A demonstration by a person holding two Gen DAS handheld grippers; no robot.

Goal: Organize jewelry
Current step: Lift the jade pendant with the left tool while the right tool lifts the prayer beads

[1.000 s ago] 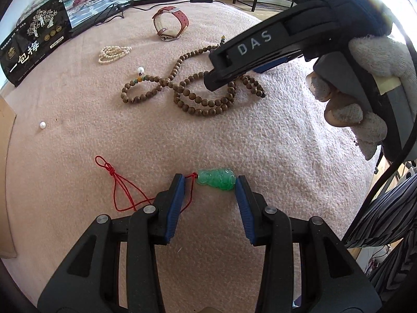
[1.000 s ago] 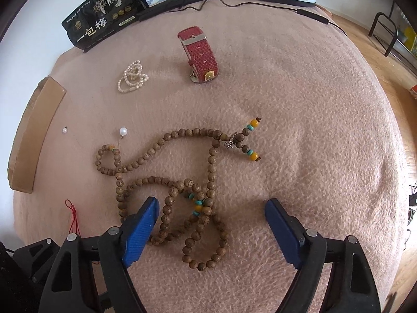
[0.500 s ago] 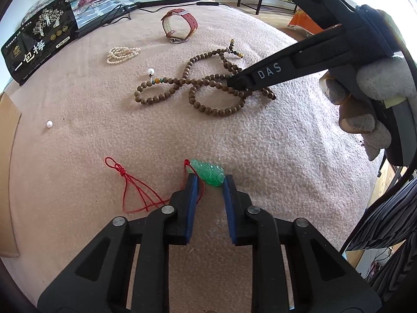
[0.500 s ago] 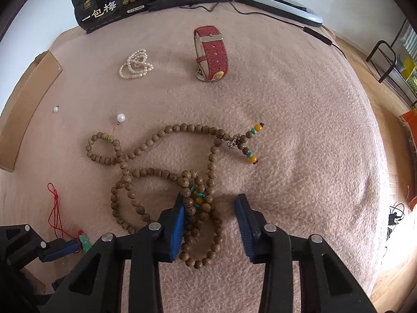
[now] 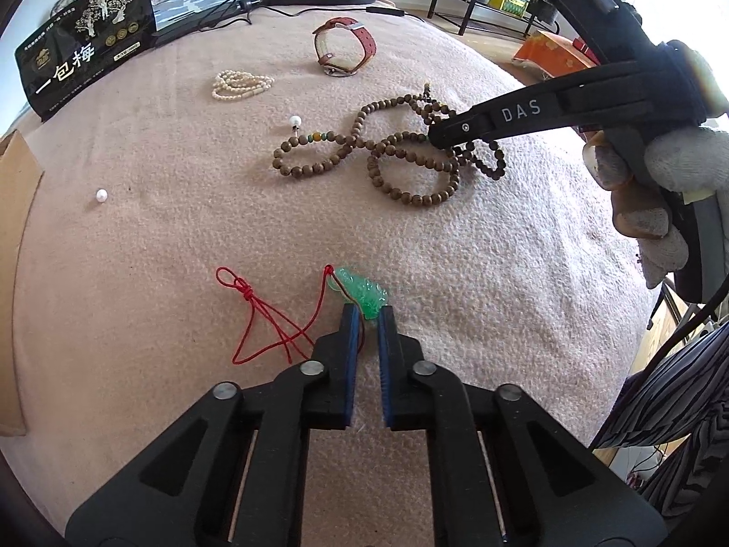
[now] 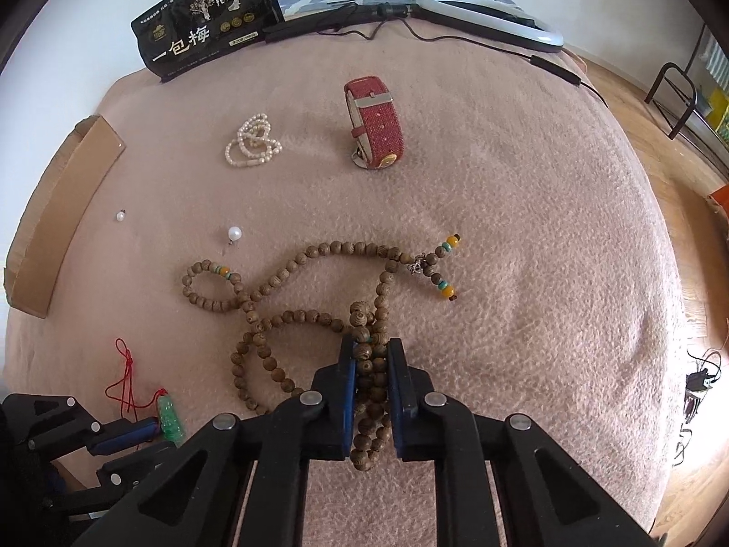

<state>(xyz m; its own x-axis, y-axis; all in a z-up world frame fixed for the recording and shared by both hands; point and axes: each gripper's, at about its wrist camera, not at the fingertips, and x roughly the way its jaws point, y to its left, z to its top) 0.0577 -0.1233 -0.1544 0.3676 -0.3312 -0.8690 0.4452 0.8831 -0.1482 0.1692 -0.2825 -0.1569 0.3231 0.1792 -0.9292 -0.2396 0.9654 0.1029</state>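
2 pinched pieces: green pendant (image 5: 364, 294), brown beads (image 6: 364, 355)

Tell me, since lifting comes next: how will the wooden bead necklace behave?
Probably floppy: the wooden bead necklace lies in loose loops, so unclamped strands should dangle and swing. The right tongs pinch only a few bunched beads, which might slip.

Readable text: 2 items.
My right gripper (image 5: 444, 130) carries the white letters "DAS" along its black finger, seen from my left wrist. The black pouch (image 6: 207, 23) at the blanket's far edge shows large white characters "一包梅"; its smaller print is too fine to read.
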